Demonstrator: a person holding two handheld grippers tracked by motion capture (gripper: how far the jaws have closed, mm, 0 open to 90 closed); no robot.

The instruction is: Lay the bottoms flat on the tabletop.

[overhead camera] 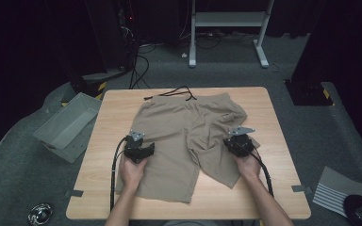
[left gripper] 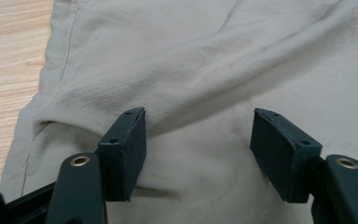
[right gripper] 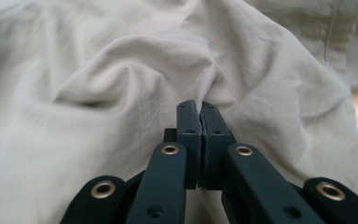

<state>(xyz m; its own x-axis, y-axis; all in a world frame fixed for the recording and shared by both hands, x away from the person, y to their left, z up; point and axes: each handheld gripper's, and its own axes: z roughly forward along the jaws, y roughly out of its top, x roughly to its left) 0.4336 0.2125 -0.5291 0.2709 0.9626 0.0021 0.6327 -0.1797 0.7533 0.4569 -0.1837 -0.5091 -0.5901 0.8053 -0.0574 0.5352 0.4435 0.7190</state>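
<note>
- Nearest us, our right gripper (right gripper: 199, 116) has its jaws pressed together with a fold of the khaki shorts (overhead camera: 188, 136) pinched between the pads; the cloth bunches up in ridges just ahead of them.
- Our left gripper (left gripper: 198, 149) stands wide, with the pads resting on the fabric and nothing clamped between them; a soft crease runs across just beyond the tips.
- The shorts lie spread on the wooden table (overhead camera: 122, 197) beneath both grippers, with the waistband on the far side and the legs toward us.
- We judge the work to be at its start: one side is gripped and the other is not yet taken, and the leg by our right gripper is rumpled, so smoothing or folding is all still ahead.
- Beyond both grippers, the black drawstring (overhead camera: 176, 92) trails off the waistband at the table's far edge.
</note>
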